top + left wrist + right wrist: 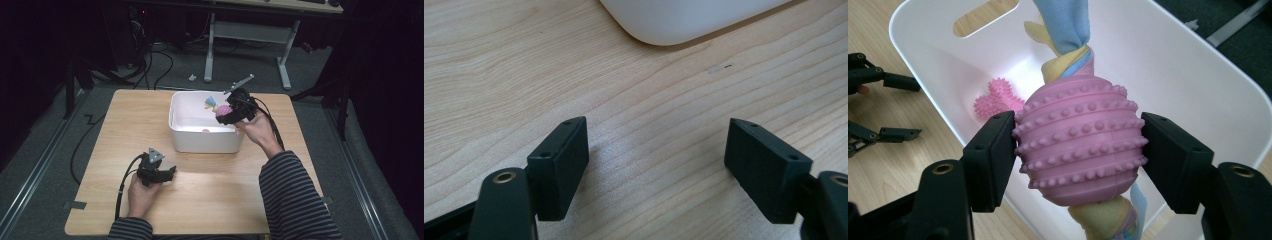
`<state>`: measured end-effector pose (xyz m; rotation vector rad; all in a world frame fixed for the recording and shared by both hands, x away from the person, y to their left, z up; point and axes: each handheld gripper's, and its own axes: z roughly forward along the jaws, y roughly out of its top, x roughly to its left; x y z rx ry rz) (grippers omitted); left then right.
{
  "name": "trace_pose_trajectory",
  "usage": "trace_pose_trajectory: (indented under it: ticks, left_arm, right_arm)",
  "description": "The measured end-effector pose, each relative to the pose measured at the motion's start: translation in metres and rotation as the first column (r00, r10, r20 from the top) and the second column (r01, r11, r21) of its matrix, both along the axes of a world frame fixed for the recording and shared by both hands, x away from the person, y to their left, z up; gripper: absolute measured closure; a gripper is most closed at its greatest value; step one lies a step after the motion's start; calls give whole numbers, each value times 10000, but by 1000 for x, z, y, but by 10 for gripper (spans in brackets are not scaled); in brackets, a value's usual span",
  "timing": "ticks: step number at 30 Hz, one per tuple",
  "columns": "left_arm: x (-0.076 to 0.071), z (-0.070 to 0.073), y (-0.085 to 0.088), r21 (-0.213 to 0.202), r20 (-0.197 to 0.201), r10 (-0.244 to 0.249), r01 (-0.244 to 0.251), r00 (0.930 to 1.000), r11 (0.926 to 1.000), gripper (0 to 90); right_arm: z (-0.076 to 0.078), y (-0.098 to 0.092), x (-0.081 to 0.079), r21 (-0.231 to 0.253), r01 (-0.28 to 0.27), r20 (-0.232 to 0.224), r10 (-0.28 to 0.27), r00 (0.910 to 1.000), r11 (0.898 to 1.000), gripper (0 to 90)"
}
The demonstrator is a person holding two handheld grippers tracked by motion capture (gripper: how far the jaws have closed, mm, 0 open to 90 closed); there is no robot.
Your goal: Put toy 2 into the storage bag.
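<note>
From above, on the wooden table (pixel 200 185), the right gripper (pixel 223 111) hangs over the right side of the white plastic bin (pixel 200 137), clamped on a pink knobbly ball toy (pixel 222 109) with knotted cloth ends; the left gripper (pixel 167 174) rests near the table's front, well apart from the bin.

Along the left gripper's jaws, they stand wide apart over bare wood, the bin's rounded corner (pixel 684 25) ahead.

Along the right gripper's jaws, both pads press the ball toy (pixel 1080 140) above the bin (pixel 1193 85); a small pink spiky bone toy (pixel 995 100) lies on its floor beneath.
</note>
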<state>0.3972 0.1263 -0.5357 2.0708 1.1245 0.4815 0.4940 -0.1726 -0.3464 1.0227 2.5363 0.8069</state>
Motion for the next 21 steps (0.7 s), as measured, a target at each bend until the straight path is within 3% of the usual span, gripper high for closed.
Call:
trace_pose_trajectory:
  ticks: [12, 21]
  left_arm:
    - [0, 0, 0, -18, -28, -21, 21, 10000, 10000, 258]
    - [0, 0, 0, -1, 2, 1, -1, 10000, 10000, 258]
  right_arm:
    - [-18, 14, 0, -451, -536, -687, 504, 9964, 9975, 330]
    - [-19, 13, 1, -193, -645, -952, 624, 9935, 9977, 326]
